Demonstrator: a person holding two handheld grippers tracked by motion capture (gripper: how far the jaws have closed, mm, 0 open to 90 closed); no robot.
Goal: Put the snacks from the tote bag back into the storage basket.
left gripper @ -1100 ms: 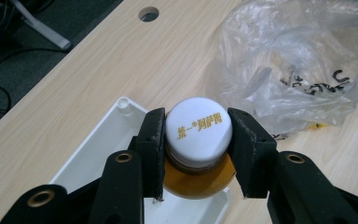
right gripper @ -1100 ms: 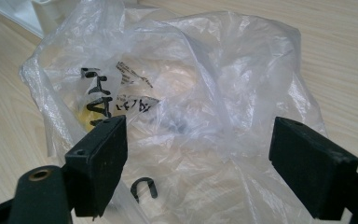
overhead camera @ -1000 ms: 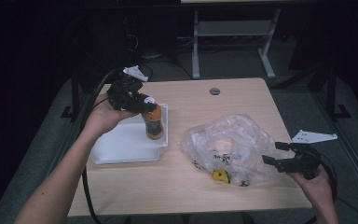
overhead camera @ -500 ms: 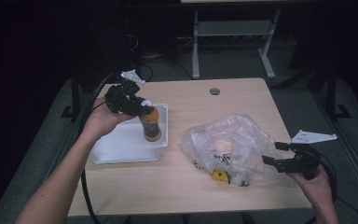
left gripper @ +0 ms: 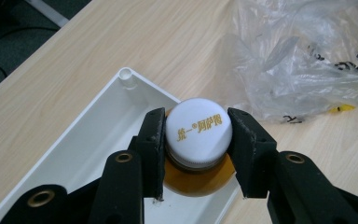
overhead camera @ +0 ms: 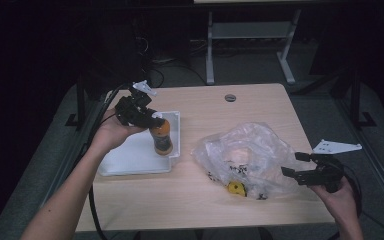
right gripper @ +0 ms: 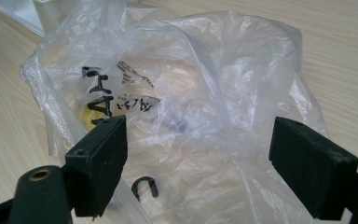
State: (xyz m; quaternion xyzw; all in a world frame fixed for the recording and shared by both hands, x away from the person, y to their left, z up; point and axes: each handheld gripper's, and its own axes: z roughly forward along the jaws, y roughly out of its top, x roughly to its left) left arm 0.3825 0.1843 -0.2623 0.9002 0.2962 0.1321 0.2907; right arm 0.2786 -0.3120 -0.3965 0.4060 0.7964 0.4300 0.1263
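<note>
An orange bottle [overhead camera: 162,138] with a white cap [left gripper: 198,127] stands upright at the right end of a white tray [overhead camera: 130,159]. My left gripper [overhead camera: 152,118] is shut on the bottle, its two black pads pressed against the cap's sides in the left gripper view. A crumpled clear plastic bag [overhead camera: 247,157] with black print lies on the table's right half, and a yellow piece [overhead camera: 235,188] shows at its near edge. My right gripper [overhead camera: 292,166] hovers at the bag's right edge, open. In the right gripper view the bag [right gripper: 177,93] lies beyond the wide-apart jaws.
The wooden table [overhead camera: 215,107] has a round cable hole [overhead camera: 230,97] near its far edge. A metal frame [overhead camera: 250,45] stands on the dark floor behind the table. Cables trail from my left gripper over the table's left edge.
My left gripper and the bottle have shifted slightly toward the near side within the tray. The right gripper and the bag have stayed where they were.
</note>
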